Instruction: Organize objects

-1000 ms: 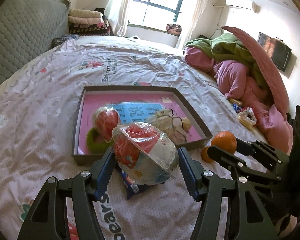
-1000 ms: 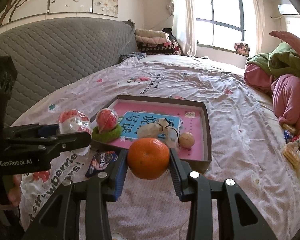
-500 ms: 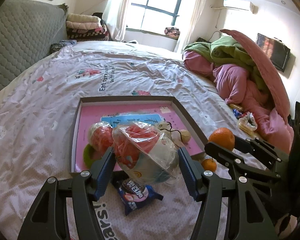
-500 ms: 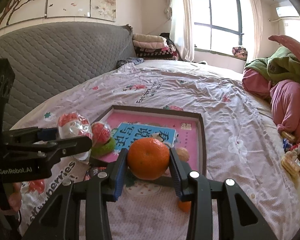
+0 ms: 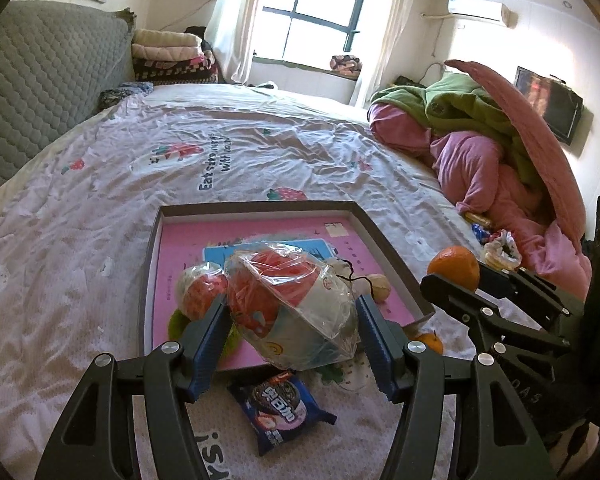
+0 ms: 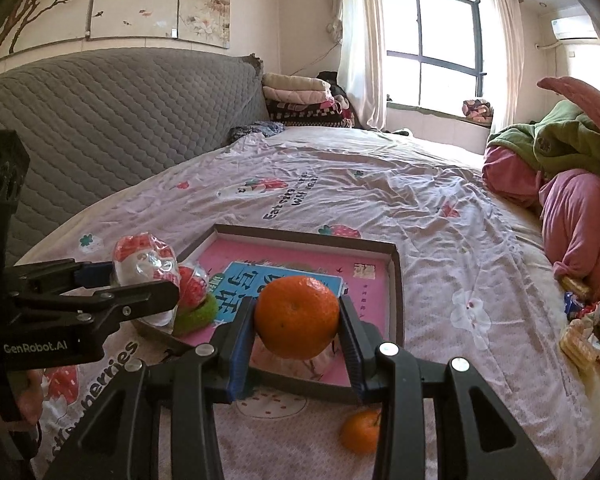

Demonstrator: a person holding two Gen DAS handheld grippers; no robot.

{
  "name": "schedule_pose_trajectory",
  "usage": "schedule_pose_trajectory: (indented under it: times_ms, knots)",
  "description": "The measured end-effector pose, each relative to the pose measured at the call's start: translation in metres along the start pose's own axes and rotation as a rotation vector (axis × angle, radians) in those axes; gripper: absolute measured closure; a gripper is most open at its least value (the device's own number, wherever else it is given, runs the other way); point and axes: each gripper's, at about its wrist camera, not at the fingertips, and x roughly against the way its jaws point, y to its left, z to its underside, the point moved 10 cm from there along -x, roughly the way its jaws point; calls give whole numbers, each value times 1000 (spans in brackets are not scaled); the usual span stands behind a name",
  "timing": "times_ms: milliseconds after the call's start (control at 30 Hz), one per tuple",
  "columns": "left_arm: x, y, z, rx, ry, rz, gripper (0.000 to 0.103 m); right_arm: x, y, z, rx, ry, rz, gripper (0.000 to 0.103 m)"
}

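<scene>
Nearest, at the bottom of the left wrist view, the left gripper has its blue-padded fingers closed against a plastic-wrapped red and white snack cup, held up in the lower centre of the frame over the near edge of the tray. Just below it a dark blue cookie packet lies loose on the bed sheet.

Likewise, in the right wrist view, the right gripper has its fingers shut on a large orange, held in the lower centre of the frame above the near part of the tray. A small tangerine sits on the sheet at lower right, outside the tray.

Further back, the shallow dark-rimmed tray with a pink floor holds a second wrapped red snack resting on a green ring, a blue printed card, and a small pale round thing that is hard to identify.

Judging from this, the sorting looks partly done: a few things are in the tray, two are held over it, and the cookie packet and tangerine remain outside.

Farthest back, a heap of pink and green bedding fills the right side.
</scene>
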Motion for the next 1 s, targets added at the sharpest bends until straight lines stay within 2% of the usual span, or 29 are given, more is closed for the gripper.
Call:
schedule_pose_trajectory:
  times_ms: [833, 1000]
  knots:
    - [-18, 11, -28, -10, -28, -15, 39, -12, -13, -9, 12, -8, 14, 63]
    - [-29, 8, -24, -26, -10, -13, 38, -20, -18, -9, 9, 6, 15, 63]
